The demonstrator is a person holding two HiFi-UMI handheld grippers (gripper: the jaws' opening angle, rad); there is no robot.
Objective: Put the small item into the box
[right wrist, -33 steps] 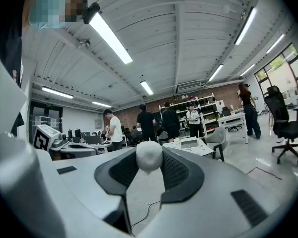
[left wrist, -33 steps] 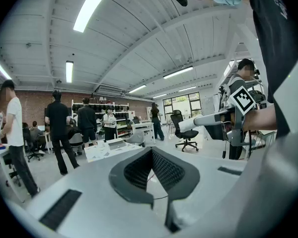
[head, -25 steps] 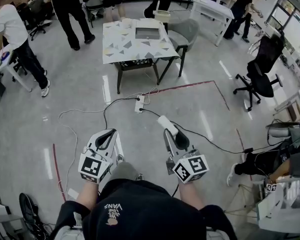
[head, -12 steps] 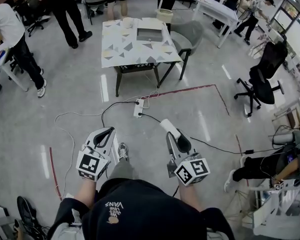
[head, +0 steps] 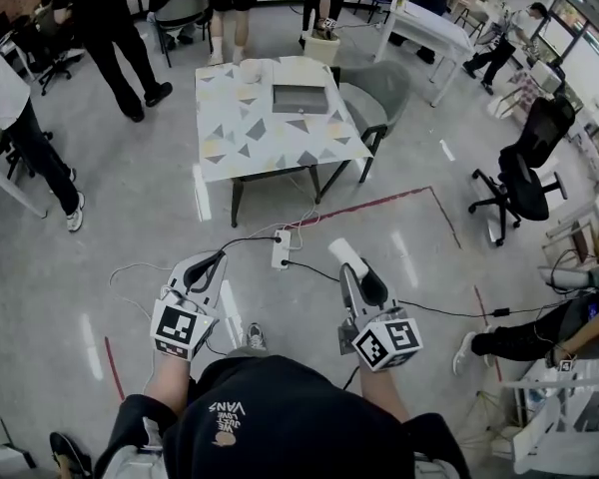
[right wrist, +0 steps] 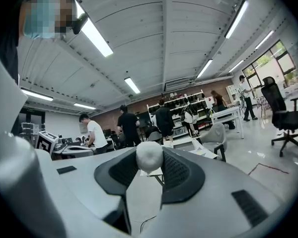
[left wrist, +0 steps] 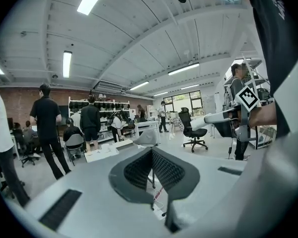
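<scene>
A grey open box (head: pixel 298 98) lies on the white table with coloured triangles (head: pixel 238 140), well ahead of both grippers. My right gripper (head: pixel 351 265) is held out over the floor, shut on a small white rounded item (head: pixel 340 250). In the right gripper view that white item (right wrist: pixel 149 156) sits pinched between the dark pads at the jaw tips. My left gripper (head: pixel 211 263) is level beside it, its jaws closed to a point with nothing between them. The left gripper (left wrist: pixel 151 150) points toward the table, and the right gripper (left wrist: pixel 240 114) shows at that view's right.
A white power strip (head: pixel 280 250) with black and white cables lies on the floor just ahead of the grippers. A grey chair (head: pixel 380 86) stands at the table's right and a black office chair (head: pixel 525 172) further right. Several people stand behind the table. Red tape (head: pixel 379 200) marks the floor.
Both grippers have travelled forward across the floor toward the table, which now lies nearer and lower in the head view. The power strip is now right at the gripper tips. The grip looks unchanged.
</scene>
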